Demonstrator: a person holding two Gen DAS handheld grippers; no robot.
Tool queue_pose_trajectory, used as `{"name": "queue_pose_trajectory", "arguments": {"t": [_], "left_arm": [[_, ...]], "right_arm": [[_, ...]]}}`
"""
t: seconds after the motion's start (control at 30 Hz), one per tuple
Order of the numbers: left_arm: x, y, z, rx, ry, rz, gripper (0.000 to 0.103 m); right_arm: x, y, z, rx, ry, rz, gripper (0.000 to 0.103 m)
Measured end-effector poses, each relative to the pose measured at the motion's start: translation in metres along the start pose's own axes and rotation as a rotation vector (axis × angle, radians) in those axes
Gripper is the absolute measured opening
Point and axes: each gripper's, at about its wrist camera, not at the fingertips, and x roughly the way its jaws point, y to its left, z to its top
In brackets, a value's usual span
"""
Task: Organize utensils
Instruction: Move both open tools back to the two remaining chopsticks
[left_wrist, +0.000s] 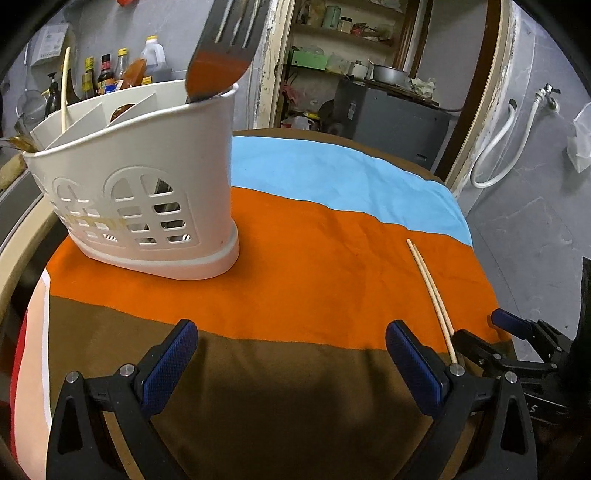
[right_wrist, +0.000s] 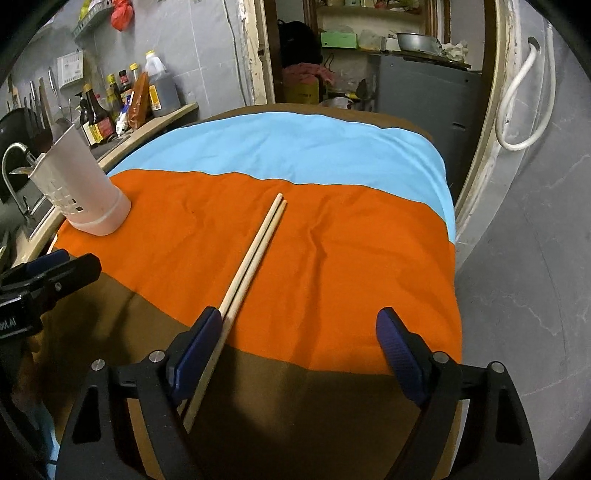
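Observation:
A white plastic utensil caddy (left_wrist: 147, 192) stands on the striped cloth at the far left; it also shows in the right wrist view (right_wrist: 85, 188). A slotted metal spatula (left_wrist: 221, 48) and a chopstick (left_wrist: 65, 88) stand in it. A pair of wooden chopsticks (right_wrist: 255, 254) lies on the orange stripe, running under the left finger of my right gripper (right_wrist: 299, 343), which is open around nothing. The pair shows in the left wrist view (left_wrist: 430, 291) beside my open, empty left gripper (left_wrist: 291, 350). The right gripper (left_wrist: 513, 332) appears at that view's right edge.
The cloth (right_wrist: 332, 240) has blue, orange and brown stripes and covers a round table. Sauce bottles (right_wrist: 110, 107) stand on a counter at back left near a sink tap (right_wrist: 14, 173). A doorway and shelves (right_wrist: 369, 55) lie behind. A white hose (right_wrist: 524, 110) hangs on the right wall.

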Motion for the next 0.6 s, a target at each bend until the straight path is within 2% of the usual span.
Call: {"name": "queue_pose_trajectory", "arguments": {"t": [0.2, 0.27, 0.37, 0.5, 0.57, 0.6], "left_arm": [[0.004, -0.002, 0.002, -0.006, -0.008, -0.007, 0.102], [0.006, -0.003, 0.003, -0.007, -0.009, -0.01, 0.102], [0.009, -0.007, 0.005, -0.005, -0.007, -0.041, 0.102], [0.013, -0.022, 0.008, 0.025, -0.005, -0.108, 0.1], [0.016, -0.031, 0.011, 0.044, 0.004, -0.141, 0.088], [0.018, -0.034, 0.012, 0.052, 0.012, -0.158, 0.085]], "right_arm": [[0.008, -0.001, 0.004, -0.003, 0.03, -0.032, 0.082], [0.013, 0.001, 0.006, -0.019, 0.037, -0.054, 0.078], [0.015, -0.007, 0.01, 0.0, 0.034, -0.067, 0.069], [0.016, -0.022, 0.011, 0.007, 0.023, -0.063, 0.049], [0.015, -0.029, 0.011, 0.004, 0.017, -0.043, 0.04], [0.015, -0.032, 0.012, 0.004, 0.015, -0.037, 0.03]]}}
